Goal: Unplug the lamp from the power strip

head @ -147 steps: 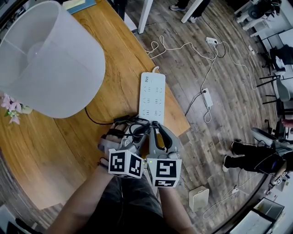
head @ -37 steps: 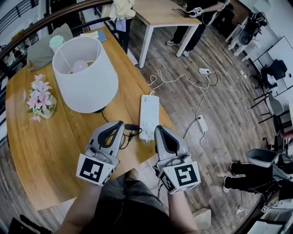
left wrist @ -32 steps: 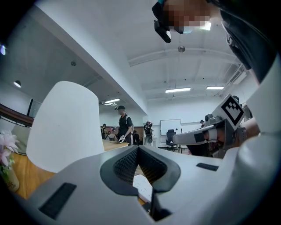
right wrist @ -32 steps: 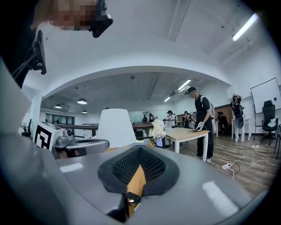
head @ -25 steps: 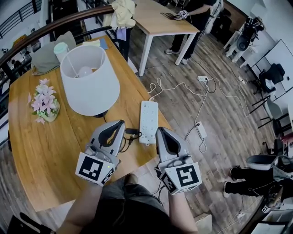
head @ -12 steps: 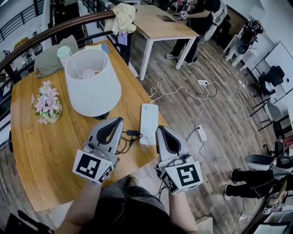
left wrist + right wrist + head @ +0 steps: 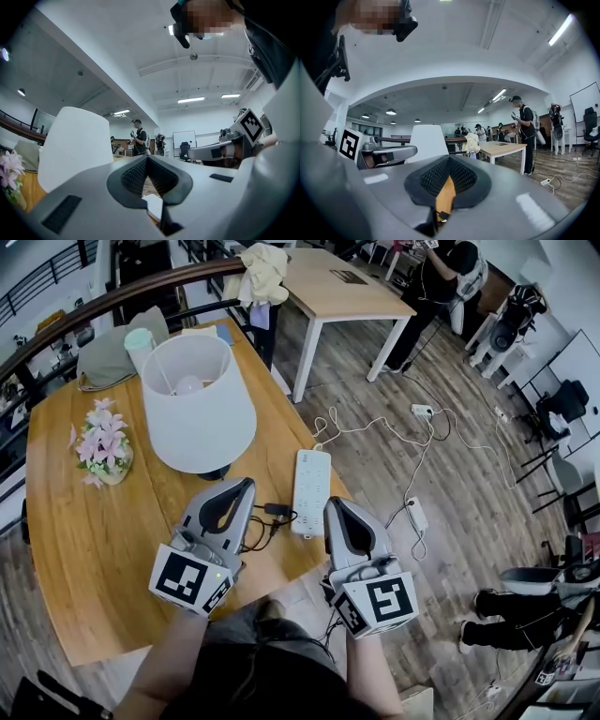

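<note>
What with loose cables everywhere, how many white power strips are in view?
3. One long white plastic power strip on the wooden table; a second strip on the plank floor right of it; a third strip farther away. More may be hidden.

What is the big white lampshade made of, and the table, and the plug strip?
The lampshade looks like white fabric or thin plastic; it is matte, and I can't tell which. The table looks like wood: orange-brown with grain lines. The power strip looks like smooth white plastic.

Black lamp plug (image 7: 277,510) lies just beside white power strip (image 7: 310,491).
</note>
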Available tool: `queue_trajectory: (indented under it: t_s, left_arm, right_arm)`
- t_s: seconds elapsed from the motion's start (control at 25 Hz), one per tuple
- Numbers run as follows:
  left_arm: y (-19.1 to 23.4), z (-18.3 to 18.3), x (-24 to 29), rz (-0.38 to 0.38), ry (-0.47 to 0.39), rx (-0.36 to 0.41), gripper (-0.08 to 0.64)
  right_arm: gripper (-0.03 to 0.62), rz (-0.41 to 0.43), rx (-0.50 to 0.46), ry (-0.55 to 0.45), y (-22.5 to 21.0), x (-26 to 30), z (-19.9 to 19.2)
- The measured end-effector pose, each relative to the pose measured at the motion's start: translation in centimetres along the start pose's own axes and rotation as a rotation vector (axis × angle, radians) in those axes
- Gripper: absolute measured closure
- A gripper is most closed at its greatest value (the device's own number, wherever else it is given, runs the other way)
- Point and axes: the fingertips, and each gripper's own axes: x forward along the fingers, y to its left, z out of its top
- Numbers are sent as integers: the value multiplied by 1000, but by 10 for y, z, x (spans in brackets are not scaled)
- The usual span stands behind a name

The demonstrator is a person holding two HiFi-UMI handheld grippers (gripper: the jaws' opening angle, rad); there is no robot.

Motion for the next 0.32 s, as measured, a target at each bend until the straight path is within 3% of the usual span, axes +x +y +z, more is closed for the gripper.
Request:
queue_trajectory:
  t_s: [0.32]
  left_arm:
    - [2, -6, -3, 2, 11, -1, 566]
  right_arm:
    - [584, 11, 12, 17, 6, 3, -9]
